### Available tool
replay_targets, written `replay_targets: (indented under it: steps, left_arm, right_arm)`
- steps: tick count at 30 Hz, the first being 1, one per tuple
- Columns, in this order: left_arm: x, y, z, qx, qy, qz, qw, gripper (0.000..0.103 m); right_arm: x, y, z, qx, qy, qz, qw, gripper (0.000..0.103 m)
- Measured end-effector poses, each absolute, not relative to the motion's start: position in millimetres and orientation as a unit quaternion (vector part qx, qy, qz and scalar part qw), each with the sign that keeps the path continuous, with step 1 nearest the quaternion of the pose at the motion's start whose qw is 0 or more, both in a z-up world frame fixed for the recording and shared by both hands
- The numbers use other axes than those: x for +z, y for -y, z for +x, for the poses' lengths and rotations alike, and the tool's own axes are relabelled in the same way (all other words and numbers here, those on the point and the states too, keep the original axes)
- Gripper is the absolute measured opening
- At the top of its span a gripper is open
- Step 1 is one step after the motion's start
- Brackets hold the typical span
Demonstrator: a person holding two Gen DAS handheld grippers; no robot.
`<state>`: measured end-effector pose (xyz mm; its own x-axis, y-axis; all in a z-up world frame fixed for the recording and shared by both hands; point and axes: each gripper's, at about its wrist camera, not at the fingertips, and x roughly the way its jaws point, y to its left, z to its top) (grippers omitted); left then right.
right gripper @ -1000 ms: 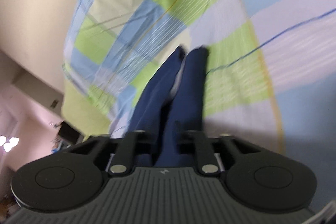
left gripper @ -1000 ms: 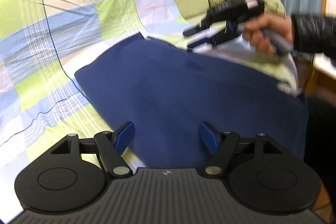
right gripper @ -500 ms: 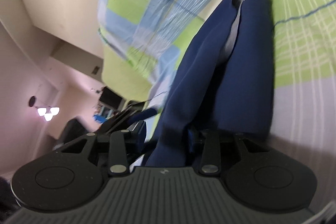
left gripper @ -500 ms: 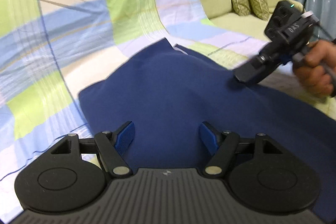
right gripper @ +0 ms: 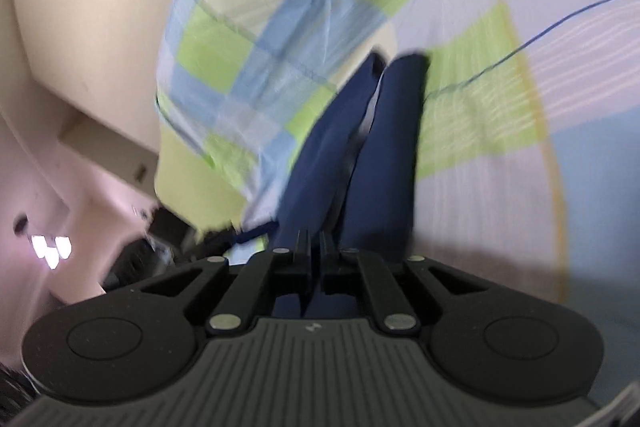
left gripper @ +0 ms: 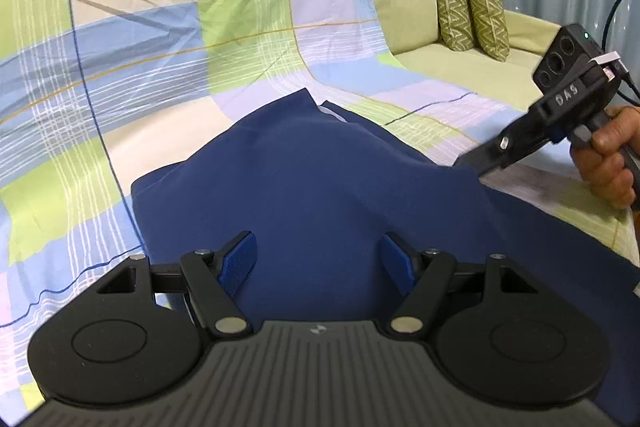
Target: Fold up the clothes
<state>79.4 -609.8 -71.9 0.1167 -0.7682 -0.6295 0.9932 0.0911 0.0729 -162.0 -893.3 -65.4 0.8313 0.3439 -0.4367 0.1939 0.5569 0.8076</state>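
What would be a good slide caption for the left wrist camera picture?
Open left gripper hovers over a navy garment on a checked sheet, while the right gripper pinches its far edge.

Wide gap between the left gripper's [left gripper: 316,259] blue-padded fingers [left gripper: 237,263], nothing in it but flat navy blue cloth [left gripper: 320,195] underneath. Open checked green-blue-lilac bedsheet [left gripper: 168,39] to the left and ahead, easy passage there. Right side is crowded: the black right gripper [left gripper: 492,157] in a bare hand [left gripper: 608,163] touches the cloth's edge. Two olive patterned cushions [left gripper: 468,3] block the far corner.
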Motion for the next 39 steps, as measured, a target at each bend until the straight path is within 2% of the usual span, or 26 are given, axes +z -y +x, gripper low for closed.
replay_targets:
  steps: [7,10,12,18,22,28,33,37,39]
  left_arm:
    - [-77.2,611.8,79.3,-0.626,-0.223,0.258,0.701,0.070]
    - [-78.2,611.0,79.3,-0.626,-0.224,0.254,0.702,0.070]
    - [-78.2,610.8,78.9,-0.626,-0.224,0.253,0.703,0.070]
    - [-70.2,610.5,71.7,-0.637,-0.212,0.249,0.698,0.070]
    - [-62.7,613.9,53.7,-0.664,-0.191,0.261,0.675,0.070]
    - [-66.8,623.0,33.5,-0.674,-0.186,0.290,0.653,0.070]
    - [-62.5,612.1,21.6,-0.696,-0.202,0.293,0.623,0.070]
    - [-52.9,576.2,20.3,-0.690,-0.183,0.297,0.634,0.070]
    - [-49.2,552.9,18.1,-0.688,-0.169,0.305,0.636,0.071]
  right_arm:
    - [-51.0,847.2,-126.0,0.093,-0.310,0.368,0.872,0.005]
    - [-52.5,846.9,-125.6,0.067,-0.320,0.356,0.875,0.012]
    - [-56.9,853.7,-130.2,0.070,-0.306,0.395,0.864,0.018]
    - [-78.0,865.0,-137.8,0.133,-0.258,0.530,0.797,0.023]
    - [-80.6,865.3,-151.7,0.165,-0.226,0.572,0.771,0.040]
    - [-72.7,863.4,-173.8,0.088,-0.263,0.527,0.803,0.041]
    - [-70.0,864.0,-170.3,0.098,-0.237,0.552,0.793,0.041]
    - [-47.3,855.8,-185.8,0.056,-0.270,0.485,0.830,0.041]
    - [-25.3,835.8,-200.9,0.034,-0.309,0.397,0.863,0.041]
